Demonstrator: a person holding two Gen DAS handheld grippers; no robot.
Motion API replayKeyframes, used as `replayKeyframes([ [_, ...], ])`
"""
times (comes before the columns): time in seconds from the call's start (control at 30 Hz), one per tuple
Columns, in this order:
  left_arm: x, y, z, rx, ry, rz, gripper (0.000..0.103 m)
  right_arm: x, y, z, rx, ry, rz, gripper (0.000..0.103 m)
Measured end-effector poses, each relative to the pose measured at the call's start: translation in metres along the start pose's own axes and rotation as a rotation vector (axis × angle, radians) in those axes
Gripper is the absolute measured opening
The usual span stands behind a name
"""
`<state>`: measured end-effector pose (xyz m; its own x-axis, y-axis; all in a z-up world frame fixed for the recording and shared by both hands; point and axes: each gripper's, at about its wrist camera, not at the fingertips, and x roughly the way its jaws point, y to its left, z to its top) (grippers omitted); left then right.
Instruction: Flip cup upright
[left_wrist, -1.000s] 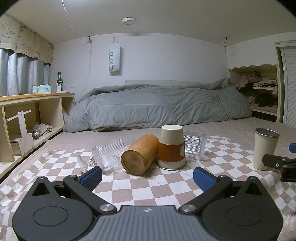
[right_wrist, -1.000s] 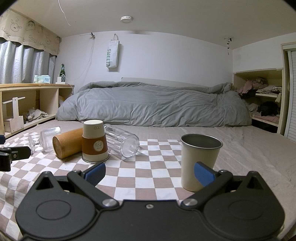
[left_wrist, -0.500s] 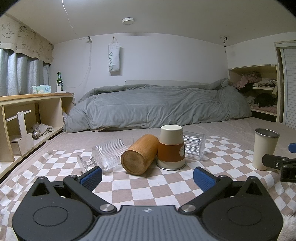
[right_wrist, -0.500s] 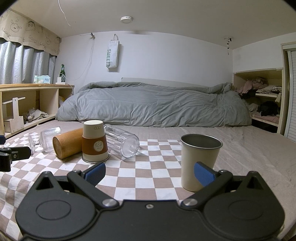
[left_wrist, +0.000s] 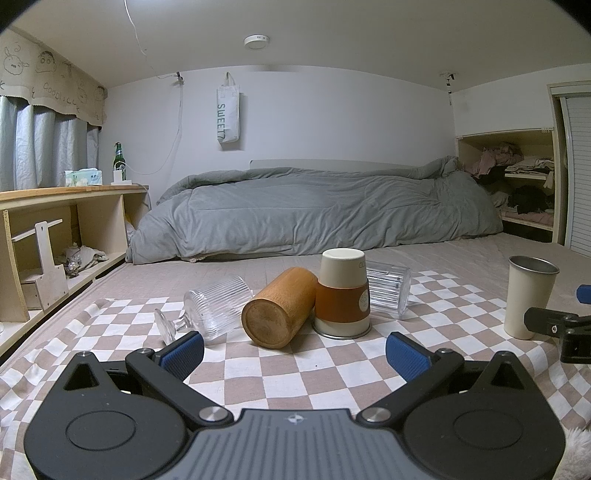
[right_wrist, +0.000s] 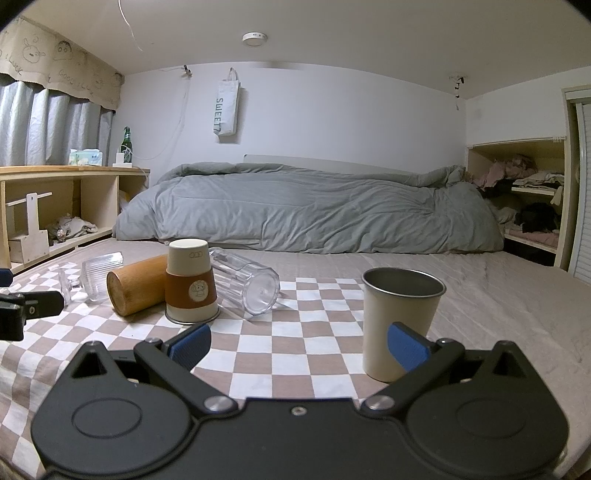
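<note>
A cream cup with a brown sleeve (left_wrist: 343, 295) (right_wrist: 190, 282) stands upside down on the checkered cloth (left_wrist: 280, 369). A wooden cup (left_wrist: 279, 308) (right_wrist: 135, 286) lies on its side left of it. A ribbed stemmed glass (left_wrist: 210, 310) (right_wrist: 92, 278) lies further left. A clear tumbler (left_wrist: 388, 288) (right_wrist: 247, 282) lies on its side to the right. A cream metal cup (left_wrist: 528, 295) (right_wrist: 399, 321) stands upright at the right. My left gripper (left_wrist: 293, 354) is open and empty, short of the wooden cup. My right gripper (right_wrist: 299, 345) is open and empty, its right finger in front of the metal cup.
A grey duvet (left_wrist: 317, 210) lies across the bed behind the cloth. A wooden shelf (left_wrist: 55, 221) with a bottle and tissue box runs along the left. Shelves with clothes (left_wrist: 517, 184) are at the back right.
</note>
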<state>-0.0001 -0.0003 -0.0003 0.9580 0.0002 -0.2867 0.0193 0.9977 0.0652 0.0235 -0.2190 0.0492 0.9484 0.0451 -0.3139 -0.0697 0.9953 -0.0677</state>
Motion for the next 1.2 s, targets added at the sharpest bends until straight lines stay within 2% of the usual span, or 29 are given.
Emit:
replayKeyframes([
  [0.27, 0.002, -0.002, -0.002, -0.006, 0.002, 0.008, 0.103, 0.005, 0.004, 0.004, -0.032, 0.001, 0.029, 0.103],
  [0.4, 0.010, 0.002, -0.005, -0.017, 0.001, 0.009, 0.103, 0.011, 0.018, 0.014, -0.146, -0.017, 0.038, 0.103],
  [0.63, 0.016, 0.006, -0.011, -0.033, 0.011, 0.004, 0.103, 0.054, 0.038, 0.046, -0.335, -0.009, 0.125, 0.103],
  [0.87, 0.021, 0.012, -0.012, -0.053, 0.012, 0.002, 0.103, 0.137, 0.062, 0.068, -0.577, 0.124, 0.145, 0.103],
  [1.0, 0.024, 0.018, -0.013, -0.070, 0.011, 0.002, 0.103, 0.186, 0.076, 0.064, -0.690, 0.201, 0.092, 0.102],
  [1.2, 0.026, 0.025, -0.014, -0.103, 0.007, -0.015, 0.103, 0.231, 0.097, 0.050, -0.804, 0.281, 0.107, 0.099],
])
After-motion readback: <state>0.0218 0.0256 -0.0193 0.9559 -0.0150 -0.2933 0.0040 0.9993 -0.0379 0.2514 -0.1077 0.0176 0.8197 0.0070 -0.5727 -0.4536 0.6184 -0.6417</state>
